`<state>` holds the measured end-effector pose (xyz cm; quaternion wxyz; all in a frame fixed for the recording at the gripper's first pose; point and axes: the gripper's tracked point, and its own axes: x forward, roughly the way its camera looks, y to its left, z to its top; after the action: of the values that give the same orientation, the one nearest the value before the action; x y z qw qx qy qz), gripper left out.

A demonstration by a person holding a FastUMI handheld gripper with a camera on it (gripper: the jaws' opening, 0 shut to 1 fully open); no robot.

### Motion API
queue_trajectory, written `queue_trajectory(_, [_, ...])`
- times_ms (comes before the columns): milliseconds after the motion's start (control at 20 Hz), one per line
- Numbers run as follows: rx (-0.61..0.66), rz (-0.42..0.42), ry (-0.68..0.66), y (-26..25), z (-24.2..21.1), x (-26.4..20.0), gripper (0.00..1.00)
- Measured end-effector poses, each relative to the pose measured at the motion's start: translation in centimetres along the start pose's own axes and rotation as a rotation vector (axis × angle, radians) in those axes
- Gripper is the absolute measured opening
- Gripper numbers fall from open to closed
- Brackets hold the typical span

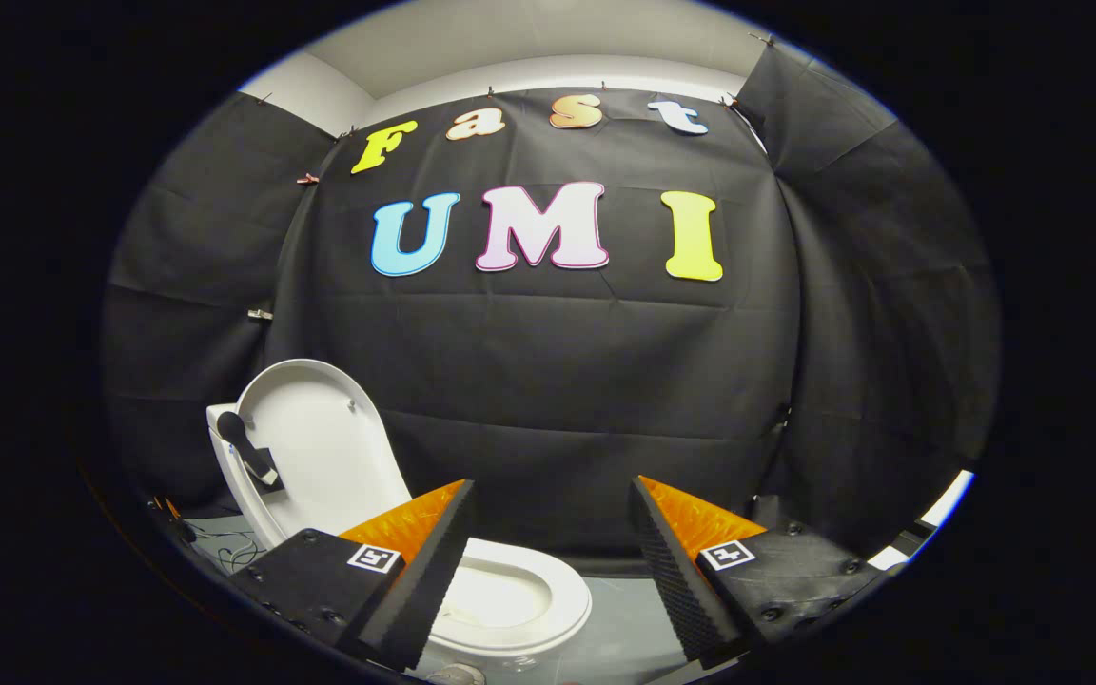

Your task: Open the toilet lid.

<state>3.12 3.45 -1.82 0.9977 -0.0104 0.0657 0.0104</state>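
While the hand-held gripper [548, 552] is hovering with its fingers spread wide and holding nothing, the toilet lid [324, 447] is standing upright beyond the left finger, which is hiding part of the seat [548, 590] (near rim cut off).

No readable text, apart from the wall's letters; each of the gripper's [553, 504] spread fingers [415, 571] bears a square coded marker [374, 557].

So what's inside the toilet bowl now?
With the lid raised, the toilet bowl shows bare white porcelain; the open gripper's left finger covers its near side.
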Motion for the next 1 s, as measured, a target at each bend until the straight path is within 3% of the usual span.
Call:
queue_trajectory(550, [-0.001, 0.032, -0.119, -1.0, 1.6, 2.8, 0.98])
queue_trajectory(750, [0.028, 0.023, -0.103, -2.9, 0.9, 4.6, 0.98])
queue_trajectory(1000, [0.035, 0.029, -0.198, -5.8, 2.6, 7.2, 0.98])
